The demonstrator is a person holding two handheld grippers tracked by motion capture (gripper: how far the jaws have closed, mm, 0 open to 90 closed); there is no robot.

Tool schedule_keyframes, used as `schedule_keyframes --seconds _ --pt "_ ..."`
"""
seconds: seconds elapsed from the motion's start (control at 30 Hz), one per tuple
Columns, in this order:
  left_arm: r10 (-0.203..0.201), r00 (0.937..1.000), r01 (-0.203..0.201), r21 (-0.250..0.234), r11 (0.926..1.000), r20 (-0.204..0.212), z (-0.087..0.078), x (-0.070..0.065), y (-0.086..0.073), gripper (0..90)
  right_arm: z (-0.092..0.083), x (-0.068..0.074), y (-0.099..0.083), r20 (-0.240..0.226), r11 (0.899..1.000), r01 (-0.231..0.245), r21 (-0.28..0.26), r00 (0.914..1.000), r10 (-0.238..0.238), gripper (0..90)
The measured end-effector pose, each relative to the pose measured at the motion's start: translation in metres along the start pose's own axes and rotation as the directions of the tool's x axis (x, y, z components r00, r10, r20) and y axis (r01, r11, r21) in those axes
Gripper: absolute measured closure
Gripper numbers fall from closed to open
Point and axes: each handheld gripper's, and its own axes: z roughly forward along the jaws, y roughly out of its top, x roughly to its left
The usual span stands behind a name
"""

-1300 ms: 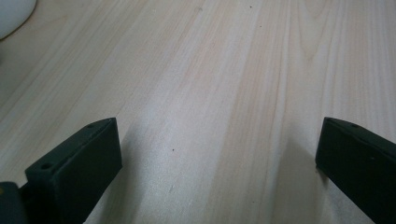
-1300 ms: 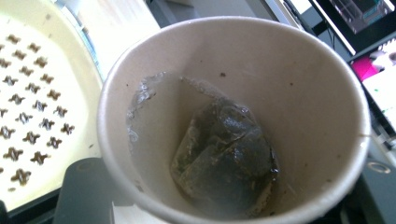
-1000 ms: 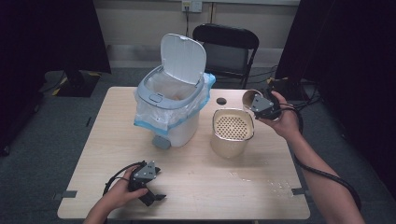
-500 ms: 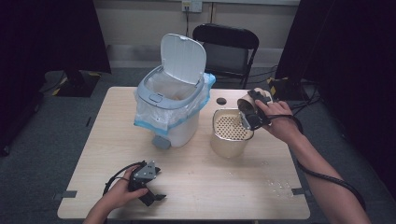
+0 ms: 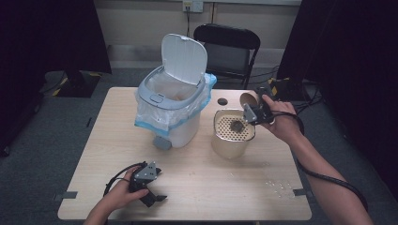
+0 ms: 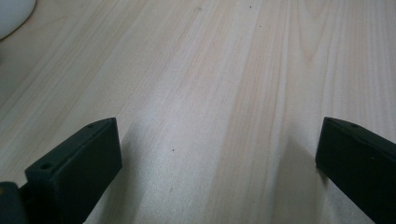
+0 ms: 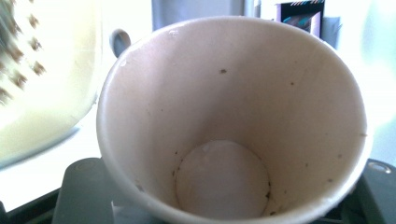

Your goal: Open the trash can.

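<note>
Paper cup [image 7: 233, 126] pinched between the 2 jaws of the right gripper [image 5: 253, 112], right of centre in the high view, tipped at the strainer pot [image 5: 232, 133]. Seen from the right gripper view: bare inside, dark specks on the wall. Left gripper [image 5: 148, 180] low left on the table [image 5: 225, 187], jaws spread wide over bare wood. Lidded bin [image 5: 171, 101] upper centre, lid up.

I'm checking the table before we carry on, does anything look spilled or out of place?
Yes. Small wet-looking droplets lie scattered on the table near its front right corner, like a spill. The paper cup in the right tool is empty, with dark specks stuck inside. The bin stands upright, lid open.
</note>
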Motion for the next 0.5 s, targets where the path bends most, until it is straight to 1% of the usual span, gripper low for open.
schedule_keyframes --seconds 0.03,0.07,0.1,0.13,0.17,0.2,0.23,0.27,0.3,0.33,0.37,0.4,0.43,0.47,0.5 --pt "0.000 1.0000 0.000 -0.001 1.0000 0.000 0.000 0.000 0.000 0.0 0.000 -0.003 -0.004 -0.055 0.995 -0.104 -0.015 0.9932 0.103 29.7" --pt "0.000 1.0000 0.000 -0.001 1.0000 0.000 0.000 0.000 0.000 0.0 0.000 -0.006 -0.007 -0.095 0.982 -0.188 -0.024 0.9781 0.185 29.7" --pt "0.000 1.0000 0.000 -0.001 1.0000 0.000 0.000 0.000 0.000 0.0 0.001 -0.008 -0.011 -0.142 0.959 -0.281 -0.034 0.9512 0.274 29.7" --pt "0.000 1.0000 0.000 -0.001 1.0000 0.000 0.000 0.000 0.000 0.0 0.002 -0.011 -0.014 -0.199 0.927 -0.371 -0.043 0.9128 0.356 29.7" --pt "0.000 1.0000 0.000 -0.001 1.0000 -0.001 0.000 0.000 0.000 0.0 0.002 -0.012 -0.018 -0.245 0.892 -0.449 -0.040 0.8704 0.427 29.6" --pt "0.000 1.0000 0.000 -0.002 1.0000 0.000 0.000 0.000 0.000 0.0 0.004 -0.014 -0.022 -0.293 0.858 -0.512 -0.028 0.8251 0.483 29.6" --pt "0.000 1.0000 0.000 -0.001 1.0000 0.000 0.000 0.000 0.000 0.0 0.004 -0.015 -0.024 -0.324 0.825 -0.565 -0.009 0.7821 0.533 29.5" --pt "0.001 1.0000 -0.001 -0.001 1.0000 0.000 0.000 0.000 0.000 0.0 0.005 -0.015 -0.027 -0.326 0.801 -0.599 -0.007 0.7582 0.565 29.4" --pt "0.000 1.0000 0.000 -0.001 1.0000 0.000 0.000 0.000 0.000 0.0 0.005 -0.015 -0.029 -0.342 0.783 -0.622 0.004 0.7350 0.585 29.4" --pt "0.000 1.0000 0.000 -0.002 1.0000 0.000 0.000 0.000 0.000 0.0 0.006 -0.016 -0.030 -0.353 0.763 -0.646 0.010 0.7119 0.607 29.4" --pt "0.000 1.0000 0.000 -0.001 1.0000 0.000 0.000 0.000 0.000 0.0 0.006 -0.016 -0.032 -0.359 0.745 -0.667 0.012 0.6926 0.626 29.4" --pt "0.000 1.0000 0.000 -0.001 1.0000 -0.001 0.000 0.000 0.000 0.0 0.006 -0.017 -0.034 -0.374 0.725 -0.688 0.021 0.6673 0.644 29.4" --pt "0.000 1.0000 0.000 -0.002 1.0000 0.000 0.000 0.000 0.000 0.0 0.007 -0.018 -0.036 -0.390 0.709 -0.705 0.022 0.6474 0.655 29.4" --pt "0.000 1.0000 0.000 -0.005 1.0000 0.001 0.000 0.000 0.000 0.0 0.007 -0.018 -0.037 -0.408 0.688 -0.725 0.032 0.6193 0.671 29.4" --pt "0.000 1.0000 0.000 -0.001 1.0000 -0.001 0.000 0.000 0.000 0.0 0.007 -0.019 -0.039 -0.431 0.658 -0.752 0.041 0.5811 0.690 29.4"
